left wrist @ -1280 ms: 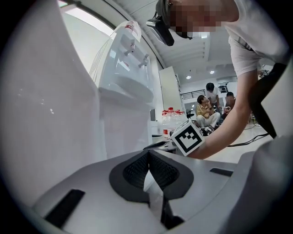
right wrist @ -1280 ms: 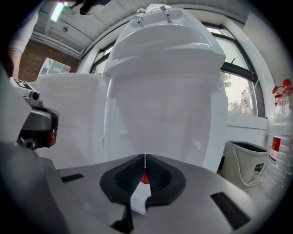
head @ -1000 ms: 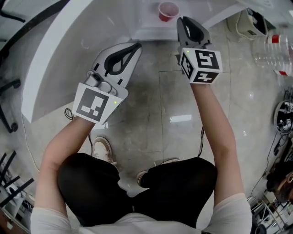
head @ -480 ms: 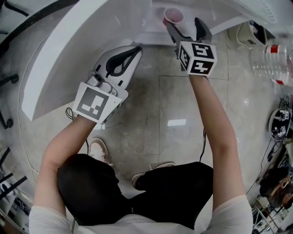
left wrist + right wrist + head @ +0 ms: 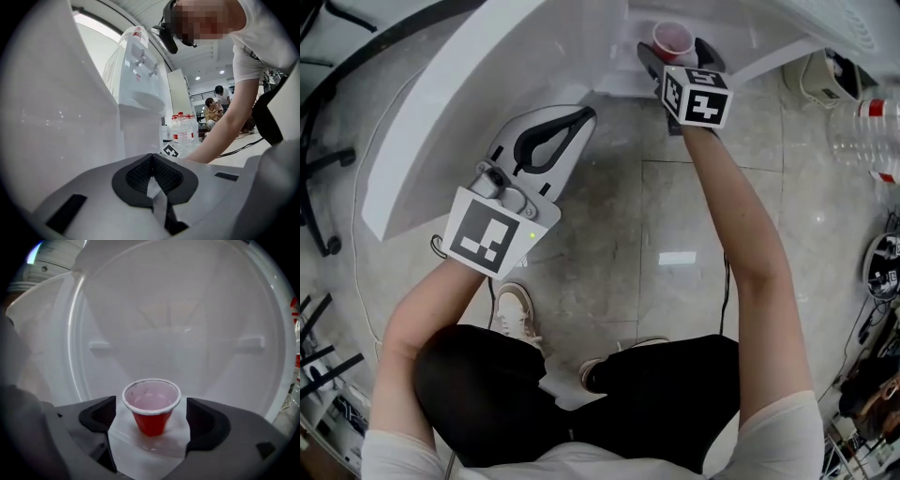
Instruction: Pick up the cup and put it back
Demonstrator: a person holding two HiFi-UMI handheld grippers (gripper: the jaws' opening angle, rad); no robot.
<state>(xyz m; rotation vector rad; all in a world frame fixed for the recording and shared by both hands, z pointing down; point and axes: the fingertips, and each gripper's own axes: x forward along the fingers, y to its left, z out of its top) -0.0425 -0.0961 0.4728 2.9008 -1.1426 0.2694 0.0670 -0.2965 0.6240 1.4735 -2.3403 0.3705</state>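
Observation:
A small red cup (image 5: 673,39) with a white rim stands upright on the white round table (image 5: 487,84), near its edge. My right gripper (image 5: 674,52) reaches over that edge. In the right gripper view its jaws are opening, with the cup (image 5: 151,401) standing between the dark pads (image 5: 204,420), a gap on each side, nothing touching. The cup looks empty, with a pale pink inside. My left gripper (image 5: 584,115) hangs by the table's edge, well left of the cup, shut with nothing in it; its pads (image 5: 152,159) meet at the tip.
A white water dispenser (image 5: 138,84) and several water bottles (image 5: 183,133) stand beyond the table. A big clear bottle (image 5: 862,112) and cables (image 5: 881,244) lie on the floor at right. Chair legs (image 5: 319,187) are at left. Two persons (image 5: 213,108) sit far off.
My right gripper moved forward over the table edge to the cup, and its jaws went from shut to wide apart around it. The left gripper barely moved.

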